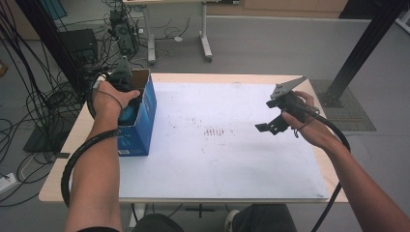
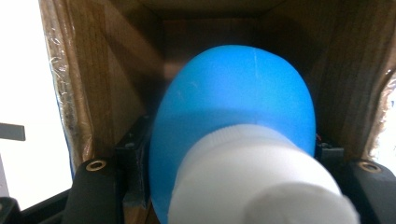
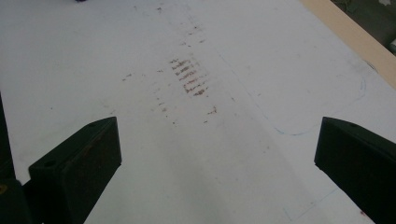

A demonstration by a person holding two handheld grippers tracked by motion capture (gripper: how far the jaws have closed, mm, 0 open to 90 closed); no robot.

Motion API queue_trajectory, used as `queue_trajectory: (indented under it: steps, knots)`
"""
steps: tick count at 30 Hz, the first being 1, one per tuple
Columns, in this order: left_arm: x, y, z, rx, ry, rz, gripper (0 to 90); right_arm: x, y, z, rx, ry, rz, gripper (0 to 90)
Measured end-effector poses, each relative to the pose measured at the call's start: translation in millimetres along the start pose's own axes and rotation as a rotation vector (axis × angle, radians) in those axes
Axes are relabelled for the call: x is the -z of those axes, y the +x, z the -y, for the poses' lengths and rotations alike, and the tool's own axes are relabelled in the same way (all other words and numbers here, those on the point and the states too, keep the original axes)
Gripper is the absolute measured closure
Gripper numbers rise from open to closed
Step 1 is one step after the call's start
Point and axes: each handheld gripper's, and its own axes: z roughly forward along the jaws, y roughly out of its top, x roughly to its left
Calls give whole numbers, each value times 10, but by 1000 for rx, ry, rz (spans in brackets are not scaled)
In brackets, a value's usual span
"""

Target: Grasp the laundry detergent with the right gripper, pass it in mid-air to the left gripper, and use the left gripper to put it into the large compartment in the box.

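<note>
Nearly there: bottle going into the box

My left gripper [image 1: 126, 89] reaches down into the open cardboard box [image 1: 145, 116] at the table's [image 1: 217, 169] left edge, jaws pinching a blue bottle [image 2: 233, 107] with a white cap [image 2: 261, 182]. Bottle is inside the brown walls; I judge lowering and release remain. Left wrist bent down over the opening. My right gripper [image 1: 270, 123] hovers above the white mat [image 1: 232, 159], jaws spread wide, holding nothing.
</note>
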Motion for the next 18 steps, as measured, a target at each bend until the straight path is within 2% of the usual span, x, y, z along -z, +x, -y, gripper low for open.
queue_trajectory:
  steps: [18]
  knots:
    - [-1,-3,0,1,0,0,351,14,-14,-1,3,1,4,5]
